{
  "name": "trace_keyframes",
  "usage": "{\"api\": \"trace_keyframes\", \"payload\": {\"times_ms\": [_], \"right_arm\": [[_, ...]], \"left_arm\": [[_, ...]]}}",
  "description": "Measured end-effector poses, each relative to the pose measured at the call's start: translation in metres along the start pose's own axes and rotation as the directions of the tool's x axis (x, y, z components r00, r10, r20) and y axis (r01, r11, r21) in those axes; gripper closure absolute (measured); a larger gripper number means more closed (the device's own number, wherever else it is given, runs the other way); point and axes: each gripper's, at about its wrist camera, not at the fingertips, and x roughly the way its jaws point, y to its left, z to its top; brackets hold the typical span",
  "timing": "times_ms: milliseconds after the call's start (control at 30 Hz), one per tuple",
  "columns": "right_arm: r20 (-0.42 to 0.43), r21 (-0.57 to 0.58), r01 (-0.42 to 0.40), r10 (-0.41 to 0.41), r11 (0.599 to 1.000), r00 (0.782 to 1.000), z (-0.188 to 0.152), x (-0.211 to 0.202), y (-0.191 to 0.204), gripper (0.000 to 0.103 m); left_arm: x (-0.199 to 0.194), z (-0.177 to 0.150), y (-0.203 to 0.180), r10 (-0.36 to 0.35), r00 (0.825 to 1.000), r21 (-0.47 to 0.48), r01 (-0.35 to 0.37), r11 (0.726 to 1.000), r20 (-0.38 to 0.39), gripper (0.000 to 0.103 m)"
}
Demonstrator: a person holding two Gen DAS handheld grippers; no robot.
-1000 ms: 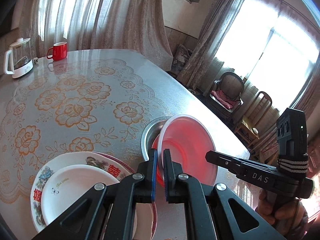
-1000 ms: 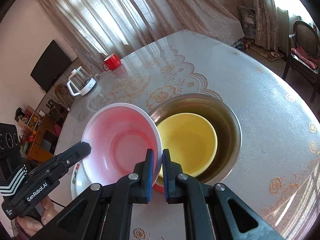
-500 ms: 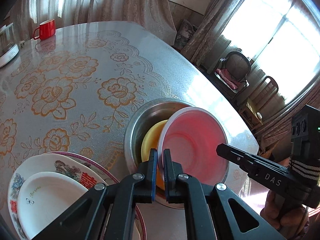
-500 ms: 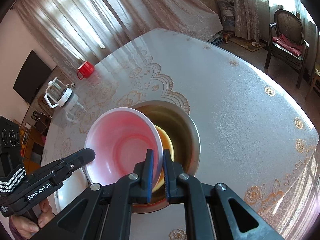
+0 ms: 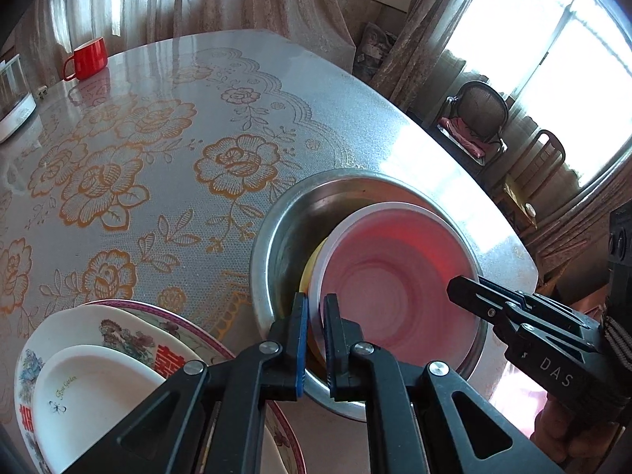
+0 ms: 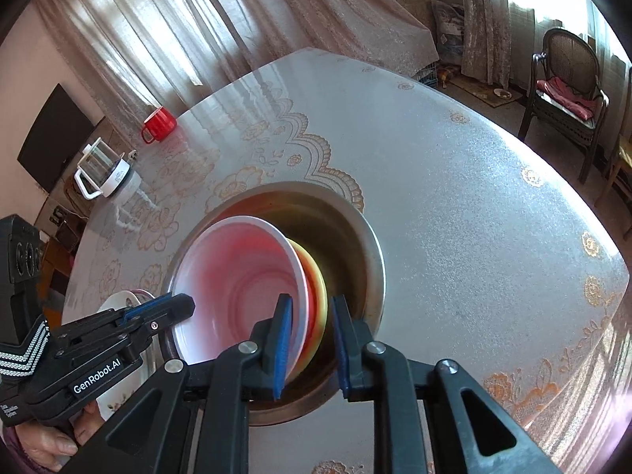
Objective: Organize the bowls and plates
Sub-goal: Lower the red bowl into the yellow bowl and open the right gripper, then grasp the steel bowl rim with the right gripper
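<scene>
Right wrist view: the pink bowl sits tilted in the yellow bowl inside the metal basin, its rim between the right tool, whose jaws are opening, pads clear. At nine o'clock the left tool is clenched on the rim. Three bowls, two plates on the bench.

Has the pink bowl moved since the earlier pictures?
Yes. The pink bowl has gone down into the steel basin, onto the yellow bowl.
</scene>
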Motion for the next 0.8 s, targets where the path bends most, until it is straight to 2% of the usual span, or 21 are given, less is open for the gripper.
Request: {"api": "trace_keyframes", "payload": {"times_ms": [67, 133, 200, 467, 567, 600, 633, 700, 767, 800], "right_arm": [[0.002, -0.012, 0.021, -0.021, 1.0, 1.0, 0.0, 0.0, 0.001, 0.087], [0.01, -0.016, 0.027, -0.026, 1.0, 1.0, 0.001, -0.001, -0.002, 0.087], [0.017, 0.0, 0.005, -0.005, 1.0, 1.0, 0.002, -0.004, -0.006, 0.081], [0.081, -0.002, -0.009, 0.009, 1.0, 0.997, -0.005, -0.022, -0.013, 0.081], [0.109, 0.029, 0.001, -0.004, 1.0, 0.994, -0.008, -0.031, -0.023, 0.079], [0.116, 0.043, -0.007, 0.002, 0.999, 0.993, -0.009, -0.033, -0.027, 0.073], [0.118, 0.059, -0.018, 0.011, 0.998, 0.993, -0.01, -0.034, -0.03, 0.071], [0.115, 0.088, -0.032, 0.022, 0.996, 0.993, -0.012, -0.034, -0.036, 0.071], [0.108, 0.084, -0.004, -0.006, 0.996, 0.994, -0.013, -0.031, -0.037, 0.071], [0.099, 0.081, 0.007, -0.016, 0.997, 0.995, -0.014, -0.029, -0.038, 0.071]], "left_arm": [[-0.004, 0.001, 0.002, -0.002, 1.0, -0.017, 0.003, 1.0, 0.01, 0.09], [-0.009, 0.003, 0.006, -0.026, 0.999, -0.038, 0.026, 0.999, 0.021, 0.08], [-0.014, 0.005, 0.008, -0.028, 0.999, -0.052, 0.03, 0.998, 0.038, 0.076], [-0.027, 0.003, 0.016, 0.071, 0.991, -0.01, -0.071, 0.997, 0.114, 0.076], [-0.026, 0.004, 0.026, 0.09, 0.99, -0.023, -0.088, 0.996, 0.105, 0.076], [-0.025, 0.004, 0.028, 0.087, 0.991, -0.023, -0.085, 0.996, 0.1, 0.076], [-0.026, 0.004, 0.028, 0.093, 0.991, -0.017, -0.092, 0.996, 0.101, 0.076], [-0.026, 0.003, 0.024, 0.118, 0.987, 0.024, -0.121, 0.992, 0.106, 0.076], [-0.021, 0.003, 0.02, 0.148, 0.985, 0.061, -0.154, 0.986, 0.092, 0.076], [-0.018, 0.003, 0.02, 0.142, 0.987, 0.068, -0.147, 0.987, 0.077, 0.077]]}}
